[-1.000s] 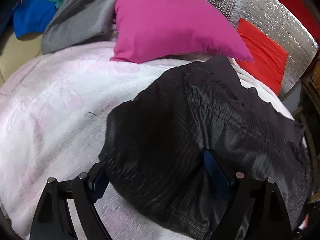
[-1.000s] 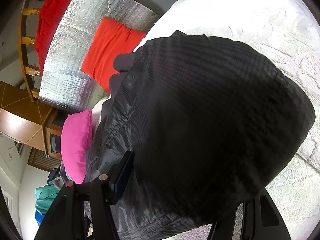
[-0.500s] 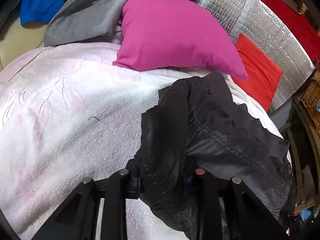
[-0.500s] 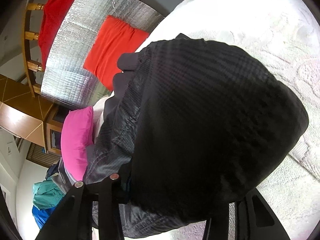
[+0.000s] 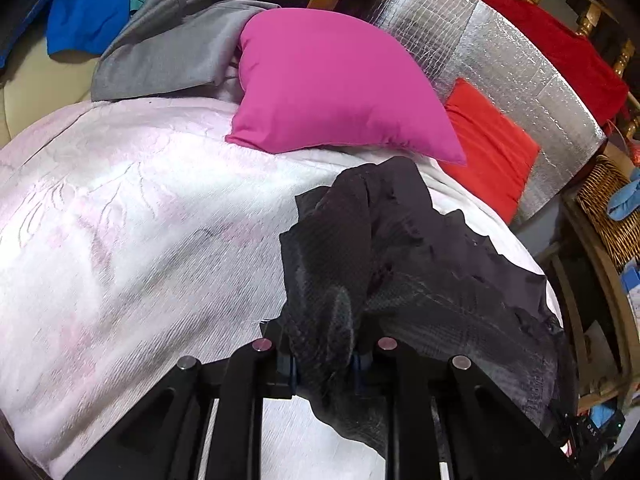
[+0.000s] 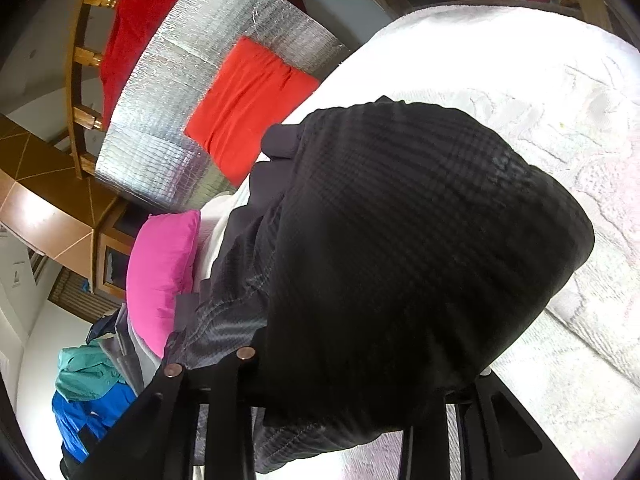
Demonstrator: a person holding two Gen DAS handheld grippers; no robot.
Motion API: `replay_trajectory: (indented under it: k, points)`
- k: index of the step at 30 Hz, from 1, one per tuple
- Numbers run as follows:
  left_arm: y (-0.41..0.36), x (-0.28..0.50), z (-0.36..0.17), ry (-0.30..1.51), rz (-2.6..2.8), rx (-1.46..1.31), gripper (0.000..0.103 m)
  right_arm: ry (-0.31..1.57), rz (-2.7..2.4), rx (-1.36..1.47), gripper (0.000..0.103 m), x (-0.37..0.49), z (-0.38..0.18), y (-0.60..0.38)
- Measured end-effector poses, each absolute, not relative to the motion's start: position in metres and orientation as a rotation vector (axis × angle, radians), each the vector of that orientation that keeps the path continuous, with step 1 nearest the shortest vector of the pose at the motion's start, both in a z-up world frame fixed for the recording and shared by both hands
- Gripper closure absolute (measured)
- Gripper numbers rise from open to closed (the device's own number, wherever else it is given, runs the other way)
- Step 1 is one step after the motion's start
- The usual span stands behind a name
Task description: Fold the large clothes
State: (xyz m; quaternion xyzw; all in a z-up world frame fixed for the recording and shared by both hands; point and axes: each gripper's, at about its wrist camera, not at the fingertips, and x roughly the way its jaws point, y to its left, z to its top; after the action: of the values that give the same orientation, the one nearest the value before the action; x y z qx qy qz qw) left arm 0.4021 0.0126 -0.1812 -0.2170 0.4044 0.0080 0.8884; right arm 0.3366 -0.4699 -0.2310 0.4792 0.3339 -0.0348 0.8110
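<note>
White bedspread (image 5: 132, 240), black garment (image 5: 404, 256) bunched, stretching toward pink pillow (image 5: 332, 84)

Bed (image 5: 120, 240): covered by a white, pink-tinged textured blanket. Lying on it: black garment (image 5: 420, 264) at right, magenta pillow (image 5: 332, 84) at the far edge, grey garment (image 5: 176, 48) beside the pillow.

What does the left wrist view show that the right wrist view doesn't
Only the left wrist view shows the left gripper shut on a bunched edge of the black garment, plus the wicker basket. Only the right wrist view shows the right gripper, its pads hidden under the garment, and the wooden cabinet. Both show the pink pillow, red cushion, foil panel and white bedspread.
</note>
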Motion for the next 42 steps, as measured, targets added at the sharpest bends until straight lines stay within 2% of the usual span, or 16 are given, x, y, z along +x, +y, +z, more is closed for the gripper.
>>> replay_trajectory:
  k: [11, 21, 24, 26, 28, 30, 37, 42]
  points:
    - [0.020, 0.339, -0.178, 0.845, 0.004, -0.393, 0.083, 0.725, -0.021, 0.915, 0.070, 0.266, -0.214, -0.457]
    - [0.026, 0.276, -0.195, 0.866, 0.005, -0.354, 0.082, 0.752, -0.023, 0.934, 0.070, 0.204, -0.227, -0.452]
    - [0.031, 0.283, -0.203, 0.912, 0.013, -0.368, 0.072, 0.787, -0.017, 0.944, 0.069, 0.207, -0.231, -0.451]
    - [0.037, 0.287, -0.207, 0.936, 0.020, -0.393, 0.063, 0.819, -0.019, 0.976, 0.063, 0.207, -0.236, -0.453]
    - [0.042, 0.288, -0.207, 0.955, 0.026, -0.398, 0.050, 0.871, -0.026, 0.995, 0.041, 0.207, -0.241, -0.455]
    - [0.048, 0.285, -0.206, 0.969, 0.038, -0.400, 0.041, 0.893, -0.020, 1.001, 0.039, 0.199, -0.242, -0.458]
    - [0.074, 0.254, -0.199, 0.988, 0.006, -0.480, 0.037, 0.928, 0.019, 0.944, 0.036, 0.161, -0.225, -0.474]
    - [0.073, 0.224, -0.174, 0.920, 0.069, -0.340, 0.036, 0.907, 0.026, 0.881, 0.035, 0.132, -0.201, -0.499]
